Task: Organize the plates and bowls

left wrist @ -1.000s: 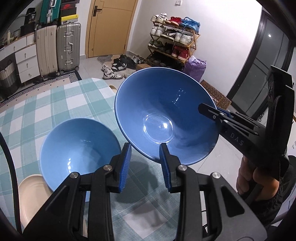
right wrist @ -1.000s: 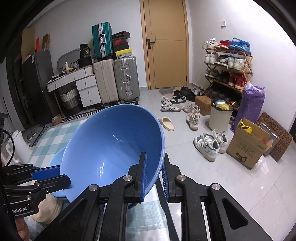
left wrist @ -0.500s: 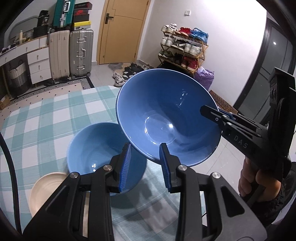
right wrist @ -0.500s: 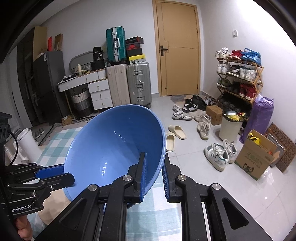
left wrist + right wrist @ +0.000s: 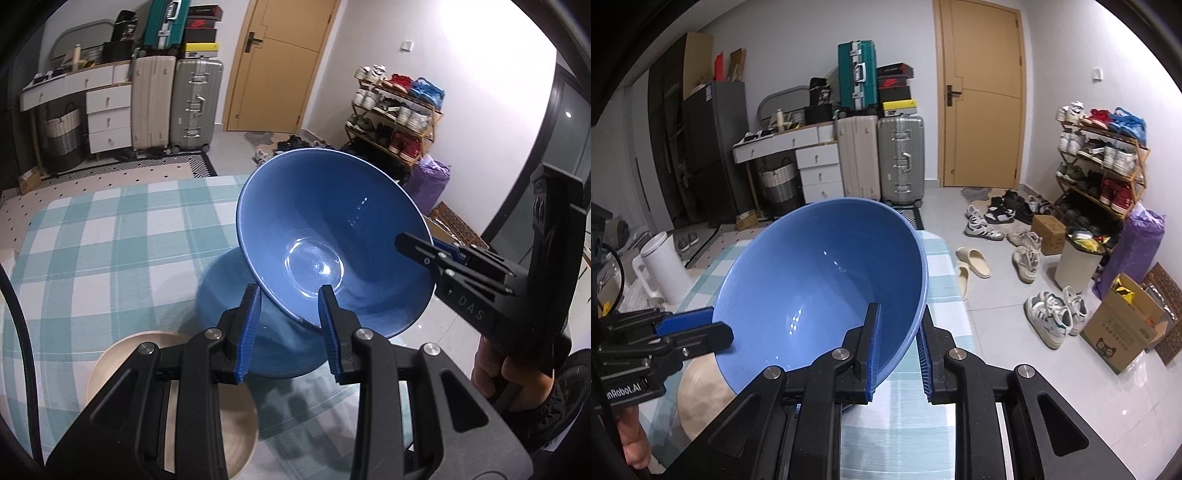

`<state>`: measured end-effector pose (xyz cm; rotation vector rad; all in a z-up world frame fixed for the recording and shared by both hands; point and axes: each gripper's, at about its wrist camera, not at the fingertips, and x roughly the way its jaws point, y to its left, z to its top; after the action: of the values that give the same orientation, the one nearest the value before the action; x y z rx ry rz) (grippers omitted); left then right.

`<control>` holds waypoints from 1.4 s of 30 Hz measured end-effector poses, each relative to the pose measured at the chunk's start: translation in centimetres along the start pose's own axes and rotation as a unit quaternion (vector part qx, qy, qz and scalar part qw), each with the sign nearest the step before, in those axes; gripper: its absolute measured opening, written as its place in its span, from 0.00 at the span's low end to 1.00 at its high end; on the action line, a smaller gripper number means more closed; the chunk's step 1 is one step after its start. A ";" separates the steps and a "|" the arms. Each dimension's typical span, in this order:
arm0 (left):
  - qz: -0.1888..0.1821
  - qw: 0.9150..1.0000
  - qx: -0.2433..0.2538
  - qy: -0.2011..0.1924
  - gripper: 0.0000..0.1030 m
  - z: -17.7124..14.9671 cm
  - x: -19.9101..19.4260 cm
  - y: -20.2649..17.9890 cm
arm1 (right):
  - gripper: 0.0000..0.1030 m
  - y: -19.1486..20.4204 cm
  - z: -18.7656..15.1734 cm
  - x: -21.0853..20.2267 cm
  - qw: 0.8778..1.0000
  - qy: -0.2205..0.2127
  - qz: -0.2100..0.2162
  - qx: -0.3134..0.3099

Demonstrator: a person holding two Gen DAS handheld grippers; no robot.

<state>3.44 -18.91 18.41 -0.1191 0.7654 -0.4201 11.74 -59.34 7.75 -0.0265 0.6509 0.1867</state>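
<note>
- Sliding across the checked cloth since a second ago, the tilted blue bowl (image 5: 332, 236) now hangs right over the second blue bowl (image 5: 221, 291), which earlier sat well off to the left in the left wrist view; the beige plate (image 5: 122, 354) has come nearer to the bottom centre as well.
- Table with the teal-and-white checked tablecloth (image 5: 110, 236) fills the middle of the left wrist view, and both the lower bowl and the plate rest on it.
- Big blue bowl up in the air, tipped steeply, its inside facing the left camera, its lower rim overlapping the bowl beneath; whether the two touch, I cannot tell.
- Right gripper (image 5: 895, 354) is clamped on that bowl's rim, one blue pad inside the wall, the other outside, rim pinched between them.
- From the left wrist view the same right gripper (image 5: 436, 251) reaches in from the right edge, biting the rim on the bowl's right side, with a hand (image 5: 506, 373) around its handle.
- Left gripper (image 5: 288, 332) hovers with its blue pads spread apart, nothing between them, just in front of the tilted bowl's lower edge.
- Second blue bowl sits upright on the cloth, mostly covered by the raised one.
- Beige plate lies flat just beside the lower bowl, on its near left, partly behind the left gripper's frame.
</note>
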 end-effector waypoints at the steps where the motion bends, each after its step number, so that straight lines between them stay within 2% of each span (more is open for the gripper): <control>1: 0.002 1.000 -0.002 0.000 0.27 -0.1 -0.2 0.4 | 0.19 0.4 -0.1 0.2 1.000 0.003 0.002 -0.003; 13: 0.027 0.999 -0.020 0.009 0.27 -0.7 0.3 3.4 | 0.21 3.0 -0.8 3.9 0.999 0.037 0.023 -0.020; 31: 0.047 0.998 -0.018 0.044 0.27 -1.8 5.2 4.6 | 0.23 2.9 -2.8 6.9 0.997 0.072 0.031 -0.018; 42: 0.062 0.996 -0.010 0.065 0.27 -2.8 8.2 5.4 | 0.24 3.4 -3.2 8.0 0.996 0.086 0.019 -0.028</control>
<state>8.59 -17.20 9.73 -0.0622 0.9006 -0.3048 15.45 -54.95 0.42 -0.0854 0.8174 0.2417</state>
